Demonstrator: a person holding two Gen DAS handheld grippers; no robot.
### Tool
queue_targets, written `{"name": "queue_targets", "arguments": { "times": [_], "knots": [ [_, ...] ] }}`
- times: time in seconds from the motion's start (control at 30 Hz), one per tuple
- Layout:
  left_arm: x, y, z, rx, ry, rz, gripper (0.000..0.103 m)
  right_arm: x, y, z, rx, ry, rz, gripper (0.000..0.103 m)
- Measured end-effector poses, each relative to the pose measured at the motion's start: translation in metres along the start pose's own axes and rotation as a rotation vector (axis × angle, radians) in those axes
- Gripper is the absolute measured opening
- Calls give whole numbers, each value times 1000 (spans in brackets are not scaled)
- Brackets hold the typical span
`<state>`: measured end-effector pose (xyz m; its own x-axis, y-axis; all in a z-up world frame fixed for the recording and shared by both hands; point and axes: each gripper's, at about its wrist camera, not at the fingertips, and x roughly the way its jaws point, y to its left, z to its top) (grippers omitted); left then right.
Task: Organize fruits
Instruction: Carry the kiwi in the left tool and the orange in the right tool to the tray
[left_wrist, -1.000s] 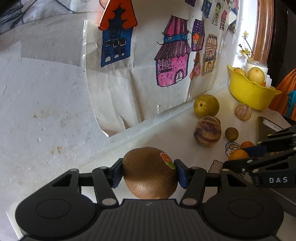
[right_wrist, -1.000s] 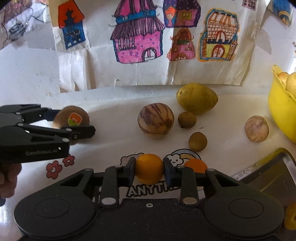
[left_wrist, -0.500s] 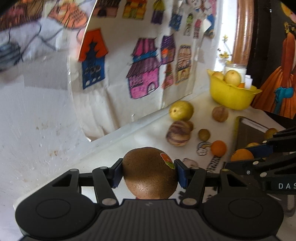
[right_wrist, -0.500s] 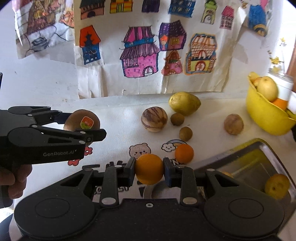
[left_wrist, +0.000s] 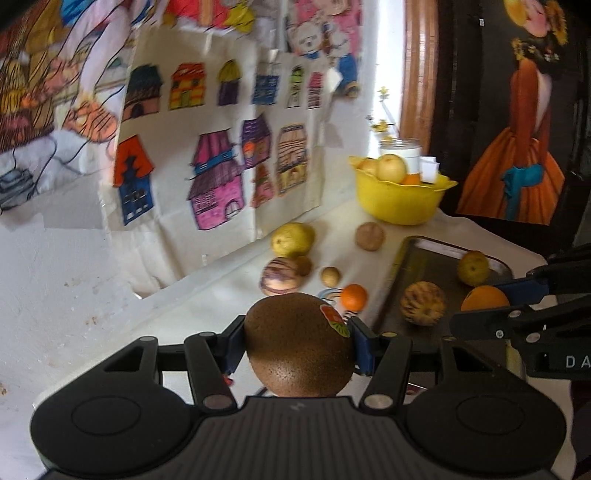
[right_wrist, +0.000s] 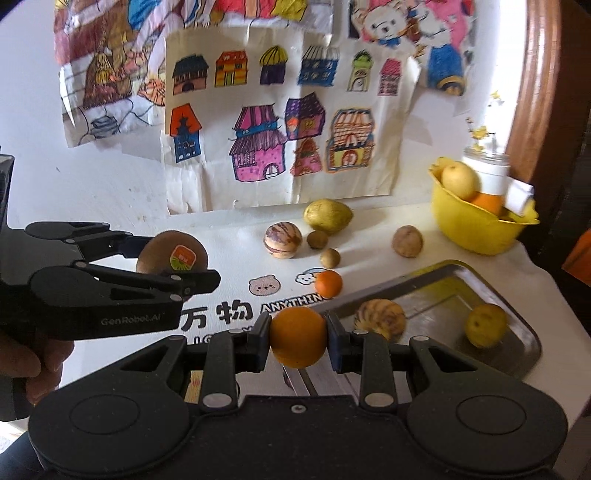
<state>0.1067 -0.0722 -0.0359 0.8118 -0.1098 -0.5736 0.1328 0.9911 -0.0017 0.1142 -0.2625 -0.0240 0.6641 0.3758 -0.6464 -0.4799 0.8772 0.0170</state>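
Note:
My left gripper (left_wrist: 297, 345) is shut on a brown kiwi (left_wrist: 295, 347) with a red-green sticker, held above the table; it also shows in the right wrist view (right_wrist: 171, 254). My right gripper (right_wrist: 297, 338) is shut on an orange (right_wrist: 297, 338), held above the near edge of the metal tray (right_wrist: 517, 317); the orange also shows in the left wrist view (left_wrist: 484, 299). The tray holds a striped melon (right_wrist: 380, 317) and a yellow fruit (right_wrist: 485, 325).
On the white table lie a small orange (right_wrist: 328, 282), a striped purple fruit (right_wrist: 282, 240), a yellow-green mango (right_wrist: 327, 216), two small brown fruits (right_wrist: 330, 257) and a tan round fruit (right_wrist: 407, 241). A yellow bowl (right_wrist: 476, 229) with fruit stands at the back right. Drawings cover the wall.
Both grippers have risen and pulled back with their fruits. The tray and its two fruits have come into view.

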Motion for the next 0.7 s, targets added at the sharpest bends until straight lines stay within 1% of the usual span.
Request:
{"name": "queue_targets", "arguments": {
  "times": [0.2, 0.4, 0.53, 0.7],
  "knots": [
    [-17, -30, -2, 37, -9, -32, 62, -32, -13, -17, 28, -24, -34, 32],
    [-18, -60, 1, 73, -19, -71, 62, -53, -32, -30, 60, -41, -71, 32],
    [-9, -75, 6, 90, -19, -91, 62, -55, -47, -34, 81, -42, -91, 32],
    [11, -87, 7, 93, 4, -107, 62, -42, -73, -32, 118, -25, -108, 32]
  ]
}}
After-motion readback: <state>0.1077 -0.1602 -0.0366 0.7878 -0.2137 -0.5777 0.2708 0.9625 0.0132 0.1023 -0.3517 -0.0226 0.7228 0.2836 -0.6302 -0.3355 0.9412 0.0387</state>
